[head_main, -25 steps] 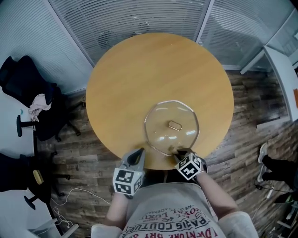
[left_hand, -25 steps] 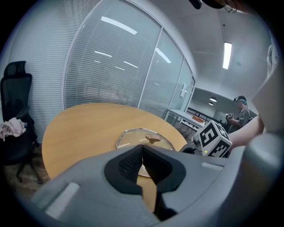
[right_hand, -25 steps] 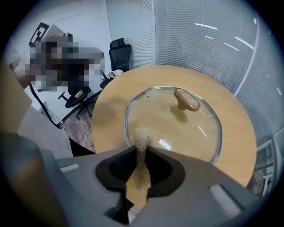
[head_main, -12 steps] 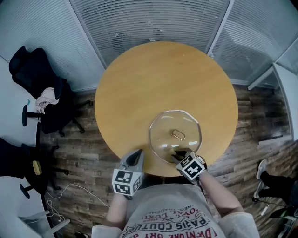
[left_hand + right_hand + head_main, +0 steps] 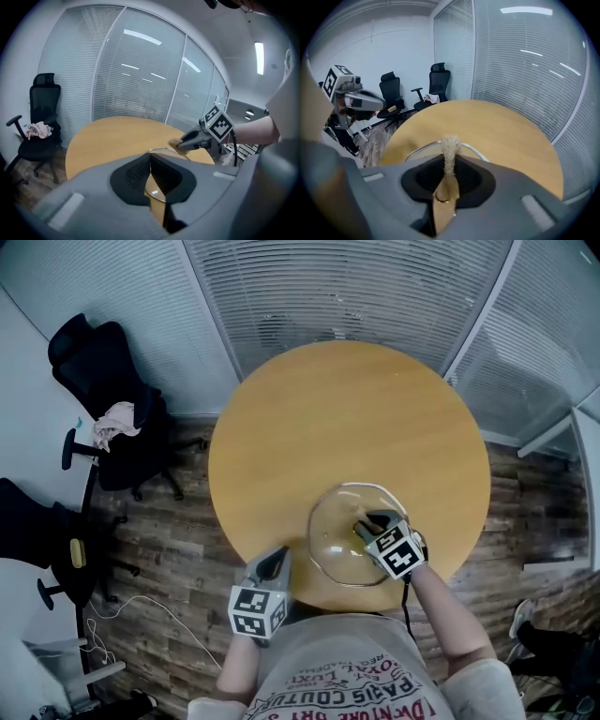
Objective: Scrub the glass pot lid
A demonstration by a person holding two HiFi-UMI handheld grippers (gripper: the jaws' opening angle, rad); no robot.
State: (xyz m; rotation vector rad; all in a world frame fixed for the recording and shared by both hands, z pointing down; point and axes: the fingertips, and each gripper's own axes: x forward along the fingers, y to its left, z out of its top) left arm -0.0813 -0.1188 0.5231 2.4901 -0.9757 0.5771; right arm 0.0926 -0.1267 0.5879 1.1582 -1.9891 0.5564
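The round glass pot lid (image 5: pixel 339 547) lies flat on the near right part of the wooden table (image 5: pixel 319 418). My right gripper (image 5: pixel 368 522) is over the lid's middle, shut on a tan fibrous scrub pad (image 5: pixel 450 145) whose tip (image 5: pixel 360 525) is at the glass. The lid's handle is hidden under the gripper. The pad and right gripper (image 5: pixel 197 137) also show in the left gripper view, above the lid's rim (image 5: pixel 158 151). My left gripper (image 5: pixel 278 557) hovers at the table's near edge, left of the lid, shut with nothing in it.
Black office chairs (image 5: pixel 108 418) stand left of the table, one with a cloth on its seat. Glass walls with blinds (image 5: pixel 356 287) run behind the table. A cable (image 5: pixel 141 615) lies on the wooden floor at the near left.
My right gripper has moved with the scrub pad from the lid's near rim forward to over its middle. The left gripper has kept its place by the table edge.
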